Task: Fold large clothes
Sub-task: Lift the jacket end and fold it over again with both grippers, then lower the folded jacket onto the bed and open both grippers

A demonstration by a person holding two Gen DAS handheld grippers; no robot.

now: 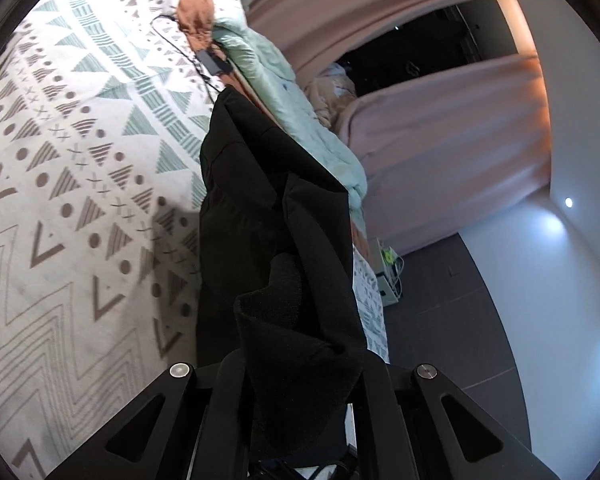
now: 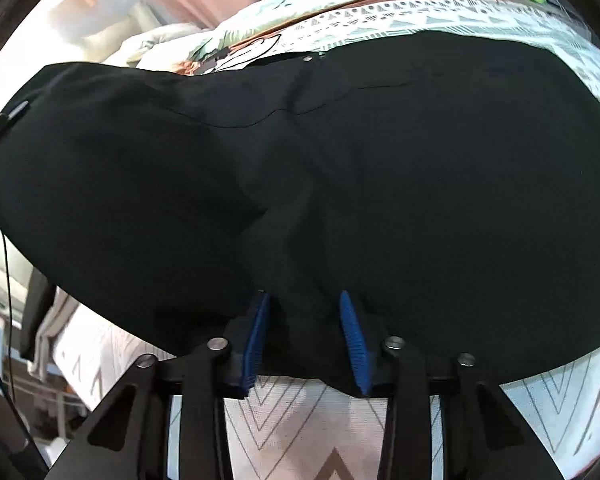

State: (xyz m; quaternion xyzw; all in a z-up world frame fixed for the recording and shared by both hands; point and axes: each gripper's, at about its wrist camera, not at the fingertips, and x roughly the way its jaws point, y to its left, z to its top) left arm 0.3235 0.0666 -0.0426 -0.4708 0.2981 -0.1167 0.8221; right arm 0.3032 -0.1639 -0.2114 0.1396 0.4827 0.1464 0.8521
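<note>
Two grippers, left gripper (image 1: pixel 300 392) clamped on large black fabric garment (image 1: pixel 268 216), right gripper (image 2: pixel 306 340) with blue pads (image 2: pixel 352 340) parted, garment edge lain between them, white geometric-patterned bedspread (image 1: pixel 80 160) spread beneath.

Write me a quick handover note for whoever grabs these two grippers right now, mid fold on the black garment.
Left gripper: shut on a bunched part of the black garment, which trails away from it over the patterned bedspread.
Right gripper: blue pads apart, with the garment's near edge draped between them; no pinch yet.
Garment: in the right wrist view it lies mostly spread on the bed, with wrinkles in the middle.
Done: spread out, one part picked up.
Left: probably shut the right gripper on the hem, then make the folds and smooth them.
</note>
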